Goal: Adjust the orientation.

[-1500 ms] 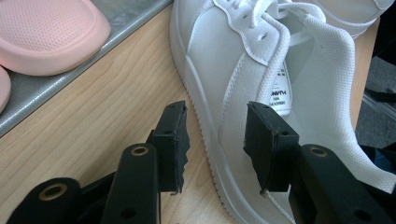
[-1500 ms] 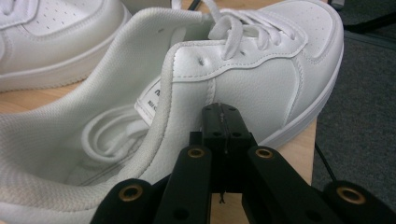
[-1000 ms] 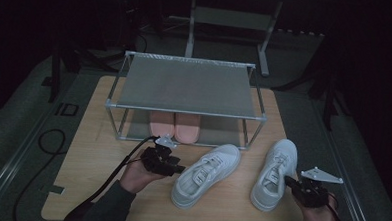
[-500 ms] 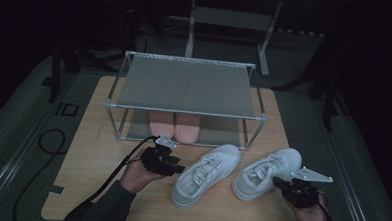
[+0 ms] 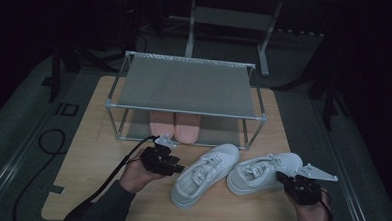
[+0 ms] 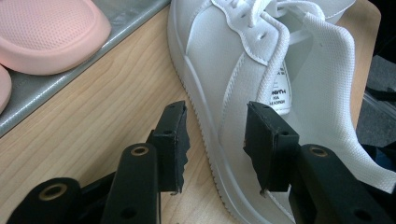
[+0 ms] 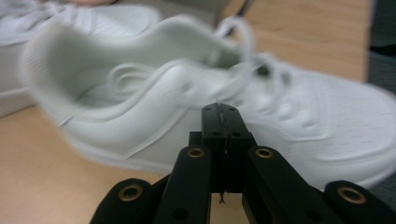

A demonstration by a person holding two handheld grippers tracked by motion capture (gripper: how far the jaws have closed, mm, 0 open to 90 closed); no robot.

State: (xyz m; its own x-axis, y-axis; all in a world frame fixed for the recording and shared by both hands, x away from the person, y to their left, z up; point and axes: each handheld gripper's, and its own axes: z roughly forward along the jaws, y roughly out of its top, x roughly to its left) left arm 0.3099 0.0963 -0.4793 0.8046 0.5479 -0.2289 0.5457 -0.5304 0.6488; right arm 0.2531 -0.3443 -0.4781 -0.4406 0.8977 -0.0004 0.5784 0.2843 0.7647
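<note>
Since a second ago the right sneaker has swung from pointing away to lying crosswise, toe toward the far right, beside the left sneaker on the near table. Its tongue label is too small to read. Left gripper stands apart-jawed astride that shoe's side; right gripper is closed, gripping nothing visible. Pink slippers sit under the rack.

Left gripper agape, right gripper clamped.
</note>
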